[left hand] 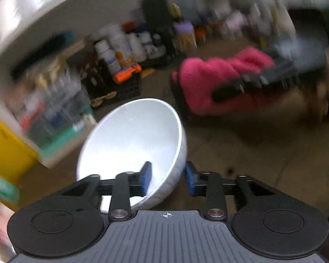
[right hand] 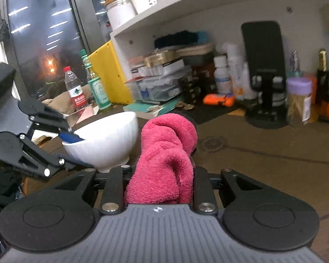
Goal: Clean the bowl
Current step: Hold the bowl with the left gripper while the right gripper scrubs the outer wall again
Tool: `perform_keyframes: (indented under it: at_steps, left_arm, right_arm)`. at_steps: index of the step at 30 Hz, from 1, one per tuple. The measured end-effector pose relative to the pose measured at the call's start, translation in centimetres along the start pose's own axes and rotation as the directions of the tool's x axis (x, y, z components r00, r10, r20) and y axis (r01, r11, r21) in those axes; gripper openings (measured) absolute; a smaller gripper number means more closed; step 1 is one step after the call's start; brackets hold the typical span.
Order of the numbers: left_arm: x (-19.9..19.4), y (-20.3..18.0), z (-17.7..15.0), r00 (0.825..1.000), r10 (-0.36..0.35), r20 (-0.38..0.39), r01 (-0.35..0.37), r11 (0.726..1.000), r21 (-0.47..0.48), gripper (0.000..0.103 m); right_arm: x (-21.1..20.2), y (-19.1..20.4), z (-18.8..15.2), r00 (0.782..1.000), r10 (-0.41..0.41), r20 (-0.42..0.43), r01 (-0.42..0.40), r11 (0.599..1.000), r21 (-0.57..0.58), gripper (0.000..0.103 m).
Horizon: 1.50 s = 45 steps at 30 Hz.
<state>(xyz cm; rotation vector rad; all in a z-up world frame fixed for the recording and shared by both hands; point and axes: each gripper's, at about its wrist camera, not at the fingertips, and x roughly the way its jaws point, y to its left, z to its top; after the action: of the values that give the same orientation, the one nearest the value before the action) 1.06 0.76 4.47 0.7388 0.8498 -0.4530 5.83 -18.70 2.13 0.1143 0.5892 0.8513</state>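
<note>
**Cluttered office/lab desk, not a kitchen**

Looked like a work desk set up for recording. Ahead of the right jaws: white shelf unit (right hand: 208,6) over a brown desktop (right hand: 263,153), packed with stacked boxes (right hand: 162,65), white pill bottles (right hand: 222,76), a purple-lidded jar (right hand: 299,96) and a black phone stand (right hand: 266,83). Left of the jaws: a water bottle (right hand: 74,89), a green bottle (right hand: 98,89), a yellow panel (right hand: 108,70). Beyond those, a large dark window (right hand: 43,32) reflected rows of ceiling strip lights, office-style. No sink or stove in view.

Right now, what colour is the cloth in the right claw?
Pink-red cloth, clamped in the right claw; the right wrist view shows it best.
</note>
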Motion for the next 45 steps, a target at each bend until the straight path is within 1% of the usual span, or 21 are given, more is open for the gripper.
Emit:
perform_keyframes:
  at_steps: [2, 4, 6, 8, 9, 10, 11, 12, 14, 16, 17, 18, 20, 23, 26, 28, 30, 33, 36, 40, 45]
  left_arm:
    - [0.6, -0.4, -0.3, 0.999, 0.029, -0.039, -0.025, 0.996, 0.088, 0.056]
    - [1.5, -0.7, -0.7, 0.996, 0.036, -0.084, -0.024, 0.989, 0.145, 0.035]
    - [2.5, -0.9, -1.1, 0.991, 0.028, -0.131, -0.005, 0.985, 0.175, 0.021]
    - [2.2, -1.2, -0.8, 0.991, 0.019, -0.135, 0.003, 0.987, 0.16, 0.017]
    - [1.9, -1.0, -0.7, 0.992, -0.007, -0.128, 0.024, 0.991, 0.13, 0.015]
    - [1.5, -0.5, -0.4, 0.992, -0.064, -0.104, 0.072, 0.995, 0.068, 0.014]
    - [1.1, -0.1, -0.2, 0.99, -0.123, -0.069, 0.124, 0.992, 0.002, 0.013]
    - [0.6, 0.3, 0.0, 0.982, -0.188, 0.002, 0.187, 0.979, -0.082, 0.013]
    - [0.3, 0.4, -0.1, 0.972, -0.218, 0.084, 0.23, 0.959, -0.165, 0.014]
    - [0.3, 0.6, -0.4, 0.964, -0.229, 0.137, 0.256, 0.939, -0.229, 0.014]
    - [0.3, 0.8, -0.7, 0.957, -0.235, 0.17, 0.274, 0.923, -0.268, 0.015]
    - [0.4, 0.9, -1.2, 0.95, -0.242, 0.197, 0.293, 0.909, -0.296, 0.015]
    - [0.3, 0.7, -1.5, 0.949, -0.242, 0.202, 0.296, 0.906, -0.303, 0.016]
    - [-0.1, 1.3, -2.7, 0.943, -0.26, 0.208, 0.316, 0.893, -0.32, 0.016]
    - [-0.4, 1.1, -2.8, 0.953, -0.242, 0.184, 0.291, 0.902, -0.319, 0.016]
    - [-0.3, 0.1, -2.5, 0.97, -0.204, 0.135, 0.236, 0.926, -0.296, 0.016]
    - [-0.2, -0.3, -2.3, 0.977, -0.176, 0.123, 0.206, 0.93, -0.303, 0.016]
    - [0.0, -0.6, -2.0, 0.985, -0.131, 0.114, 0.161, 0.933, -0.323, 0.015]
    - [0.2, -0.5, -1.9, 0.991, -0.071, 0.111, 0.107, 0.925, -0.366, 0.014]
    - [0.4, -0.4, -1.8, 0.993, -0.036, 0.108, 0.076, 0.915, -0.395, 0.014]
    - [0.5, -0.6, -1.8, 0.994, -0.017, 0.108, 0.058, 0.92, -0.387, 0.014]
  right_arm:
    - [0.3, 0.4, -0.4, 1.0, 0.014, -0.005, -0.014, 1.0, -0.004, 0.026]
    - [0.7, 0.8, -0.7, 1.0, 0.026, -0.01, -0.026, 1.0, -0.011, 0.026]
    - [0.3, 1.7, -0.8, 1.0, 0.021, -0.013, -0.022, 0.999, -0.039, 0.026]
    - [-0.2, 2.0, -0.7, 1.0, 0.01, -0.011, -0.011, 0.998, -0.066, 0.026]
    - [-0.5, 2.1, -0.6, 1.0, -0.004, -0.006, 0.004, 0.996, -0.085, 0.026]
    - [-0.8, 2.2, -0.4, 1.0, -0.019, -0.002, 0.018, 0.995, -0.103, 0.026]
    - [-1.0, 2.3, -0.2, 0.999, -0.039, 0.001, 0.039, 0.992, -0.122, 0.026]
    - [-1.2, 2.4, 0.0, 0.998, -0.068, 0.003, 0.068, 0.986, -0.15, 0.026]
    - [-1.1, 2.4, 0.2, 0.992, -0.127, 0.0, 0.125, 0.97, -0.209, 0.026]
    - [-0.4, 2.4, 0.0, 0.987, -0.158, -0.016, 0.149, 0.956, -0.253, 0.026]
    - [-0.1, 2.7, -0.2, 0.988, -0.149, -0.025, 0.136, 0.95, -0.279, 0.026]
    - [-0.1, 3.5, -0.5, 0.994, -0.109, -0.032, 0.093, 0.943, -0.319, 0.026]
    - [0.0, 5.2, -1.1, 0.998, -0.028, -0.05, 0.006, 0.919, -0.395, 0.026]
    - [-0.8, 7.8, -2.3, 0.99, 0.072, -0.121, -0.124, 0.853, -0.508, 0.026]
    - [-2.5, 8.9, -3.6, 0.969, 0.157, -0.191, -0.238, 0.803, -0.546, 0.026]
    - [-3.4, 9.5, -4.1, 0.954, 0.194, -0.229, -0.292, 0.773, -0.563, 0.026]
    - [-3.2, 9.2, -3.5, 0.966, 0.154, -0.208, -0.247, 0.789, -0.562, 0.026]
    - [-1.4, 8.1, -1.6, 0.986, 0.075, -0.149, -0.144, 0.833, -0.534, 0.026]
    - [0.8, 6.8, 0.2, 0.996, -0.004, -0.085, -0.038, 0.873, -0.487, 0.026]
    - [1.8, 4.7, 1.6, 0.998, -0.062, -0.017, 0.051, 0.924, -0.378, 0.026]
    - [2.7, 3.9, 1.8, 0.995, -0.095, -0.007, 0.087, 0.931, -0.355, 0.026]
